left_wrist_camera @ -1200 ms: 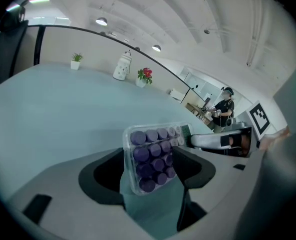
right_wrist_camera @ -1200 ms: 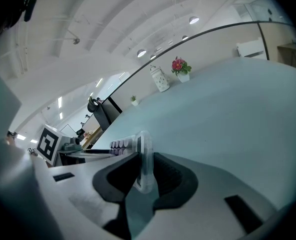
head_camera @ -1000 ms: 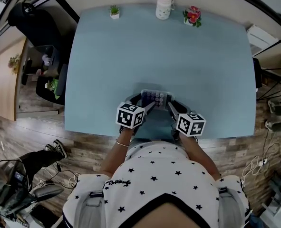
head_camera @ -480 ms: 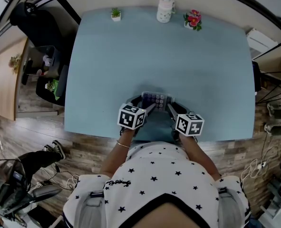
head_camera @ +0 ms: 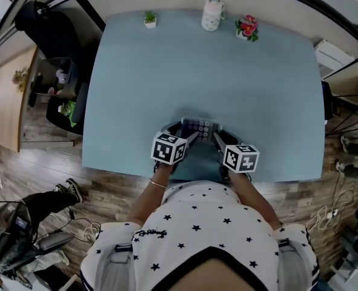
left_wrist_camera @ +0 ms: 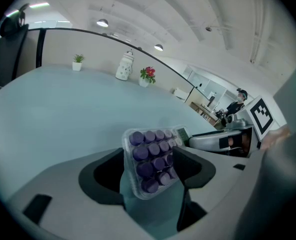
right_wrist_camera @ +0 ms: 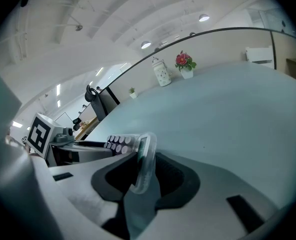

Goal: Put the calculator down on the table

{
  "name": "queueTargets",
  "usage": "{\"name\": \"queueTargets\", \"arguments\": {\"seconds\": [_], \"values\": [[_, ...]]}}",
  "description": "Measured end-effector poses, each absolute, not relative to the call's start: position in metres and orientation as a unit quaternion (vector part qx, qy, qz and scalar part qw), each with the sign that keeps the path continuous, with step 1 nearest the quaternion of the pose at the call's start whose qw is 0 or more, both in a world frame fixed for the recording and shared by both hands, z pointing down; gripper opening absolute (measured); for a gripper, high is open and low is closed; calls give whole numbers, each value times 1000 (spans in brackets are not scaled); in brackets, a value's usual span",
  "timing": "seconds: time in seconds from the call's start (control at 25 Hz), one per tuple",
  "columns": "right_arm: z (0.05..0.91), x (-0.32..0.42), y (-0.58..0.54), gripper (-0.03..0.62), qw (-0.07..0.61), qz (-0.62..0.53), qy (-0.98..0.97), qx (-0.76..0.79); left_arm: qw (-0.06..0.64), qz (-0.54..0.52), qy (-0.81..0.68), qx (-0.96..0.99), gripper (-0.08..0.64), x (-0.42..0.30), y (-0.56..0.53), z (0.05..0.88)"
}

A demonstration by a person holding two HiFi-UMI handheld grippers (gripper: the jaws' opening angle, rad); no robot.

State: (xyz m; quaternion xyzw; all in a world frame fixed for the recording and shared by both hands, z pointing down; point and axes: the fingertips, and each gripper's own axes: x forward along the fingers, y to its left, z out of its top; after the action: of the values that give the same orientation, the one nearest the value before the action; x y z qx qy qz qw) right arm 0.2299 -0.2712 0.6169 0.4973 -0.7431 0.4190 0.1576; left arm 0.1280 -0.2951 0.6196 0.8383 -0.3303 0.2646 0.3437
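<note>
The calculator, purple keys under a clear cover, is at the near edge of the light blue table, between both grippers. My left gripper comes in from the left. In the left gripper view it is shut on the calculator, which stands tilted with its keys facing the camera. My right gripper comes in from the right. Its jaws have just been opening, and the calculator's end stands edge-on between them, leaning toward the left pad. Whether the calculator touches the tabletop is hidden.
Along the far edge stand a small potted plant, a white jar and a pot of red flowers. A black chair is off the table's left. The table's near edge runs just below the grippers.
In the head view both grippers and the calculator stay in the same place at the near edge; nothing has visibly moved.
</note>
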Motion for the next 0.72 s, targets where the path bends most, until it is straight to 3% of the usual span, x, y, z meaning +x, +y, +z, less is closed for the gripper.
{"name": "queueTargets", "arguments": {"seconds": [0.72], "values": [[618, 230, -275, 117, 172, 411, -743, 499, 347, 259, -343, 834, 313, 127, -298, 621]]}}
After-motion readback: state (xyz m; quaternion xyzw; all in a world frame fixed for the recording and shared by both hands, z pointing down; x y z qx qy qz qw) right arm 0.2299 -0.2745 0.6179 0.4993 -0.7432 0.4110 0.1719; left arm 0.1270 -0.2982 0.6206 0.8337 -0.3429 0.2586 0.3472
